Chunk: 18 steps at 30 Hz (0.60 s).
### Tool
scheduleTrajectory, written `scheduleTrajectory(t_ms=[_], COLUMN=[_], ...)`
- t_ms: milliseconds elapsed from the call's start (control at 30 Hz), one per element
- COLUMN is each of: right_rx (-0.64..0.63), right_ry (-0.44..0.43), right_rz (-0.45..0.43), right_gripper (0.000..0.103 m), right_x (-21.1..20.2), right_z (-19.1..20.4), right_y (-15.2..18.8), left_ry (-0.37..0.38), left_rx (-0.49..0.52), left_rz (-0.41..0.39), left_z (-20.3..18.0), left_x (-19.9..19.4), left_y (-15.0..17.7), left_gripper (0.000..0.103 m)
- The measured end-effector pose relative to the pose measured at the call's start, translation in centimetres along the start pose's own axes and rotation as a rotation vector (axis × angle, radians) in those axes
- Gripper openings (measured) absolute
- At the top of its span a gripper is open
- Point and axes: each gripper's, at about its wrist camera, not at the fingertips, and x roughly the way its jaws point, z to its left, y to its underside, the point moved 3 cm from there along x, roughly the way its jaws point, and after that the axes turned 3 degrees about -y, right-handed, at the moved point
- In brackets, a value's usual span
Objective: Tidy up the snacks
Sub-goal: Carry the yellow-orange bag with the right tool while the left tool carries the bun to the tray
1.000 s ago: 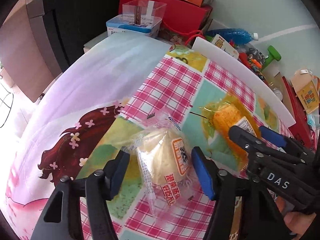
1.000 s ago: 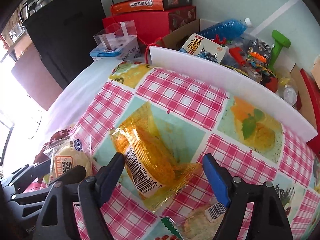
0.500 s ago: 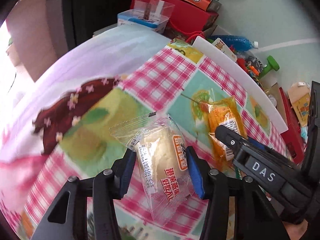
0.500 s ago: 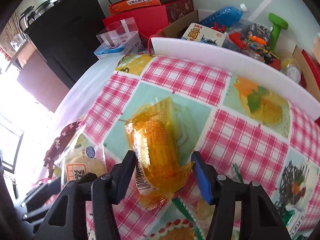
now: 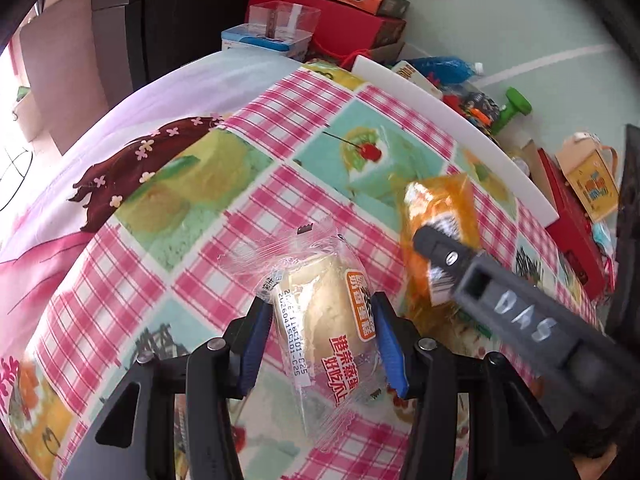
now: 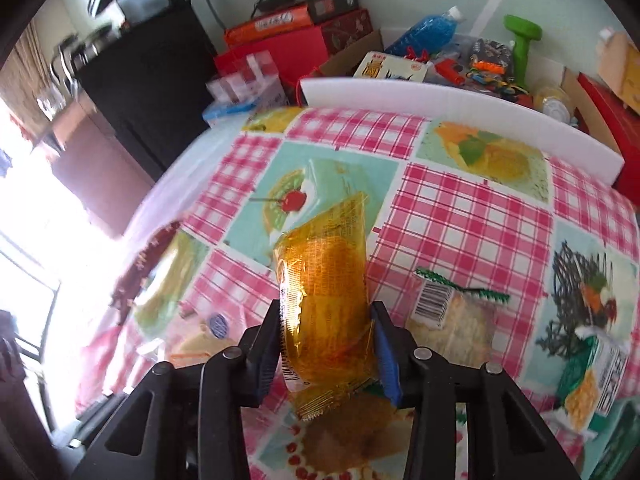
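Left wrist view: left gripper (image 5: pixel 320 336) clamped the pale bun (image 5: pixel 324 300) | right gripper (image 6: pixel 326 344), jaws just closing, pinched the orange pack (image 6: pixel 324 304) | both above the tablecloth (image 6: pixel 460 216) | step: pickup | next, likely: carry both to a sorting spot.

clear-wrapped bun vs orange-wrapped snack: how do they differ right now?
Wrapper: the clear-wrapped bun shows a pale cake through see-through film with an orange label; the orange-wrapped snack is in tinted orange film.
Holder: the bun sits in the left hand-held gripper, the orange snack in the right hand-held gripper, whose jaws have just been closing.
Shared: both are single sealed packs, pinched between blue pads over the checked tablecloth.
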Motion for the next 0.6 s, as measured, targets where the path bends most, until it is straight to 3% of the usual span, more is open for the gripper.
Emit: scheduleTrajectory(t_ms=[333, 600], right_rx=[0.148, 0.218], right_ry=[-0.024, 0.085], right_rz=[-0.200, -0.265], right_gripper=[0.045, 0.045], right_x=[-7.3, -12.7], right_z=[-1.7, -3.8], right_y=[3.1, 7.2], left_ry=[0.017, 0.051], left_rx=[0.010, 0.062], left_rz=[-0.031, -0.063], left_z=[-0.4, -3.3], left_x=[-2.1, -4.3], left_y=[0.6, 1.3], left_gripper=[0.052, 0.052])
